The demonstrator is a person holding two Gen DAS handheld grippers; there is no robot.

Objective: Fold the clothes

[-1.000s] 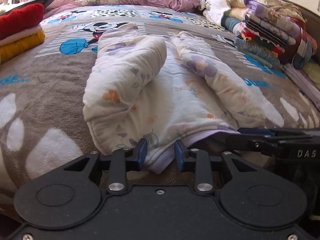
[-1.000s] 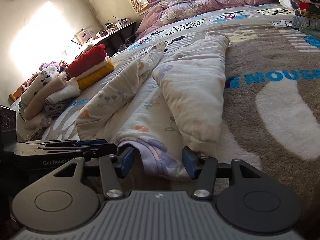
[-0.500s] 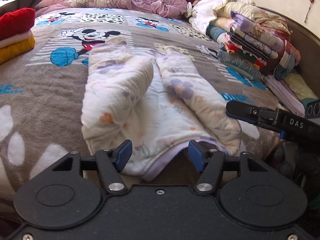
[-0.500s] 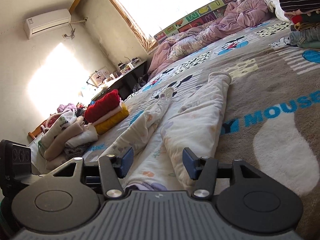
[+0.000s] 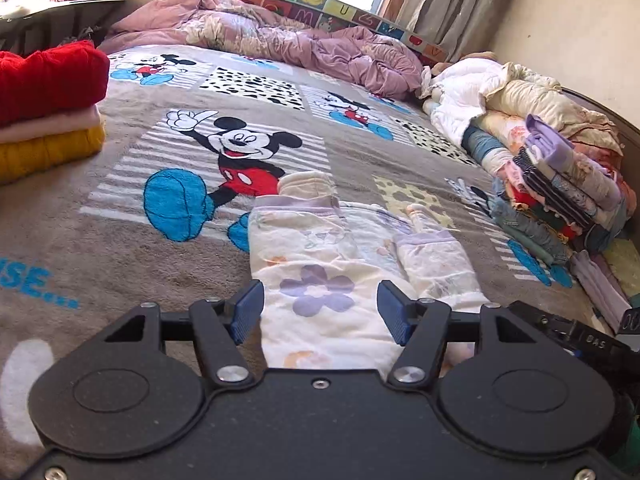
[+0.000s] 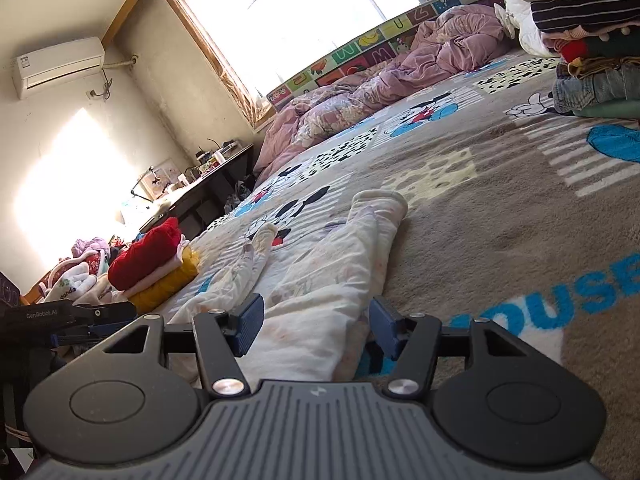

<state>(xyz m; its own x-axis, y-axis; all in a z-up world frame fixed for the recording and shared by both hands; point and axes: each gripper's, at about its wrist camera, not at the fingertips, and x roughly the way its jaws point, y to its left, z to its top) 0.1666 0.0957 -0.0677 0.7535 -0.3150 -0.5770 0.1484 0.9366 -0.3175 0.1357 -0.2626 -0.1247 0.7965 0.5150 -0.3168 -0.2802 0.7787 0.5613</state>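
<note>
Both tools are unclamped, left tool (image 5: 320, 312) spread, right tool (image 6: 316, 322) opening; the floral garment (image 5: 320, 264) on the bed (image 5: 120, 240) may spring unfolded once released.

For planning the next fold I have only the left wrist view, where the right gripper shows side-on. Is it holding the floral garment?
Observer: No. The right gripper has its jaws opening. The floral garment lies between them, but the pads do not press on it.
Operator: Is anything lying beyond the red and yellow pile?
Observer: Yes. Past the folded stack there is a loose heap of pale clothes, not folded.
Operator: And what is on the wall at that side?
Observer: An air conditioner hangs high on the wall, left of the window.
</note>
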